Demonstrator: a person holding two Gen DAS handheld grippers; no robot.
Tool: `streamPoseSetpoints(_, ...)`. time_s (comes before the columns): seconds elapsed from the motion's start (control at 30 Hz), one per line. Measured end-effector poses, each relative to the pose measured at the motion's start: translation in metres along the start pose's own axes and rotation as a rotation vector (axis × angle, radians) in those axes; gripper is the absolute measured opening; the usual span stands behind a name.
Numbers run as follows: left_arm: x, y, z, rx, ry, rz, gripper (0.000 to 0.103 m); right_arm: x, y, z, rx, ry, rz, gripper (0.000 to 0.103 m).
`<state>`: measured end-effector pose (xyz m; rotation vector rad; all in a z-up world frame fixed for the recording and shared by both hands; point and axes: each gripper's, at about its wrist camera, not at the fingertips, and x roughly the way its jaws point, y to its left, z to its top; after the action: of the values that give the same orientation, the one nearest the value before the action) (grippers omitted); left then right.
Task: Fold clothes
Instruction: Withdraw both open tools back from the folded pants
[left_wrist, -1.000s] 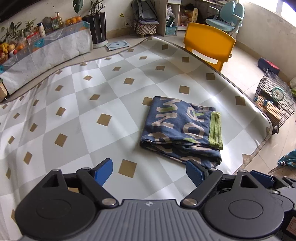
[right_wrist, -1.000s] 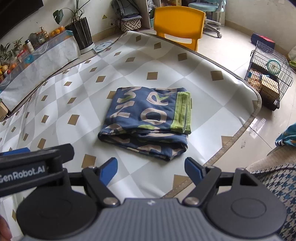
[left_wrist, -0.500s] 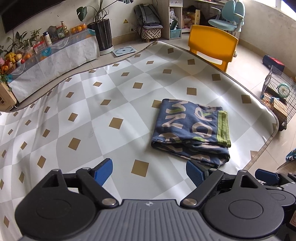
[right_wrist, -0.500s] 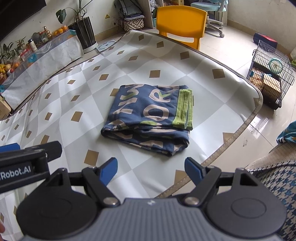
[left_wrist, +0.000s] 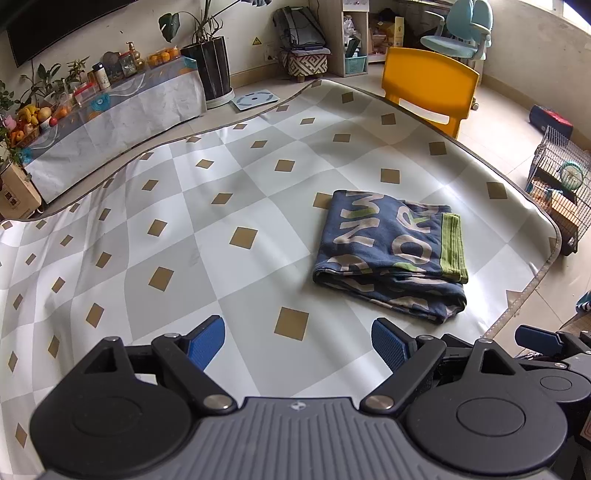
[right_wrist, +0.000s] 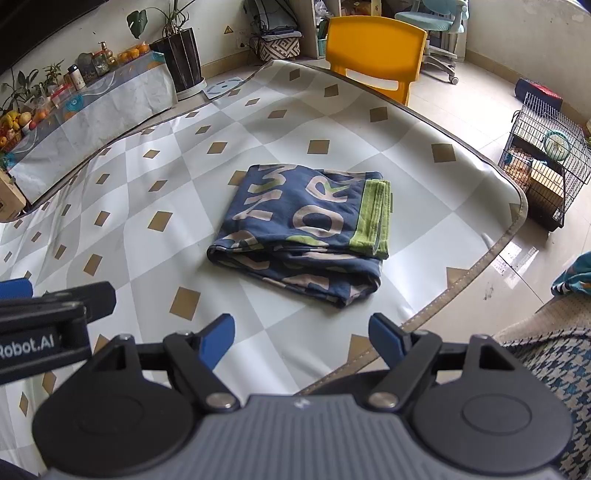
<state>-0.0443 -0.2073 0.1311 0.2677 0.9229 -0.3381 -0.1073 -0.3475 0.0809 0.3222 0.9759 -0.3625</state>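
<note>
While both views show the folded garment (left_wrist: 391, 254), only the right shows houndstooth fabric (right_wrist: 546, 354)

One folded garment (right_wrist: 303, 229) lay on one checked mat (right_wrist: 155, 192). Two grippers were in play, the left (left_wrist: 297, 339) and the right (right_wrist: 301, 334), each showing two blue pads. One yellow chair (right_wrist: 375, 44) stood at the far edge, one pale blue desk chair (left_wrist: 458, 27) behind it. One wire cage (right_wrist: 543, 147) sat off the mat, one dark planter (left_wrist: 210, 66) by the wall, and one long covered bench (left_wrist: 110, 122).
</note>
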Motion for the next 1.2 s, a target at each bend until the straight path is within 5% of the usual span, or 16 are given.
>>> streamPoseSetpoints(1.2,-0.019,-0.008,-0.020,0.030,-0.018,-0.004,0.087,-0.015,-0.008,-0.009,0.053,-0.065,-0.054,0.079)
